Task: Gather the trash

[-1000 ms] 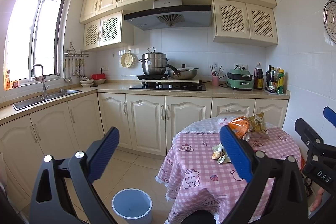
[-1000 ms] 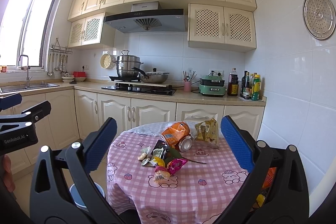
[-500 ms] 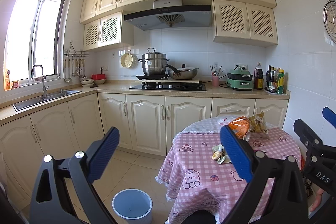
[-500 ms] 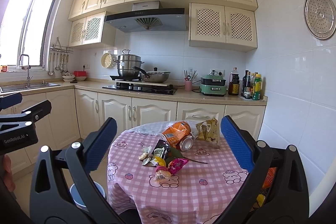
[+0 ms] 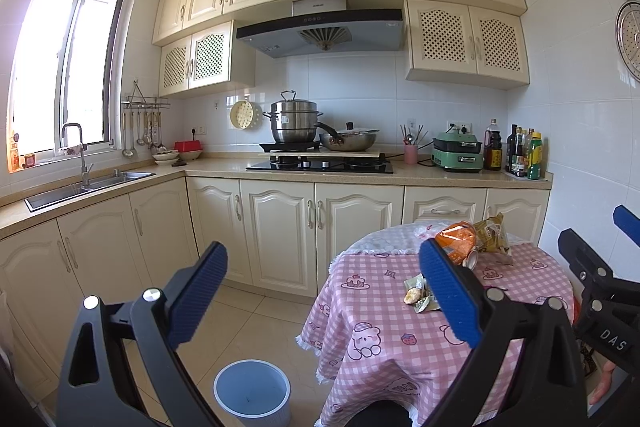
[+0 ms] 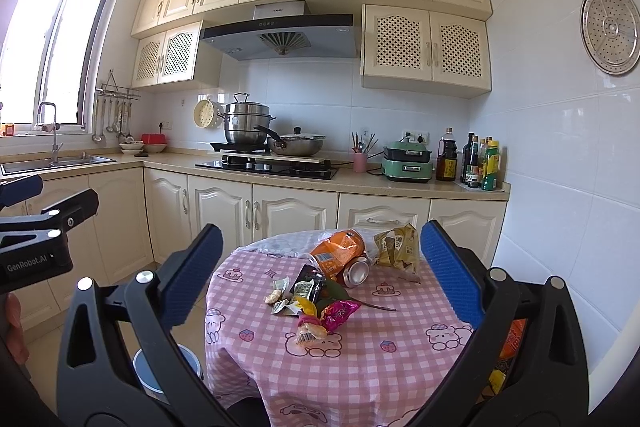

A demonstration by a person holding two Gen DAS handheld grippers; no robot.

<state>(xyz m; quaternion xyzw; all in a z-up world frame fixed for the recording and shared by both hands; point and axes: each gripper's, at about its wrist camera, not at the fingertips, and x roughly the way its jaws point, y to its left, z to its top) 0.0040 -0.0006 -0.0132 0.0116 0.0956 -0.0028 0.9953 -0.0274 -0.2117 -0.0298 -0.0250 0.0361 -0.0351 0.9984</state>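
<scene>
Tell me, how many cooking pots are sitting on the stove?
2. A tall steel steamer pot stands on the stove's left side, and a lidded wok-style pan sits just to its right. Nothing else seems hidden behind them.

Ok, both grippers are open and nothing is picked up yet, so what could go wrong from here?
1. The drink can lies on its side touching the orange bag; a nudge could roll it off the table.
2. The wrappers overlap in a loose pile, so the right hand-held gripper may pinch several or the tablecloth.
3. The bin sits low beside the table, left side; light pieces could miss it.
</scene>
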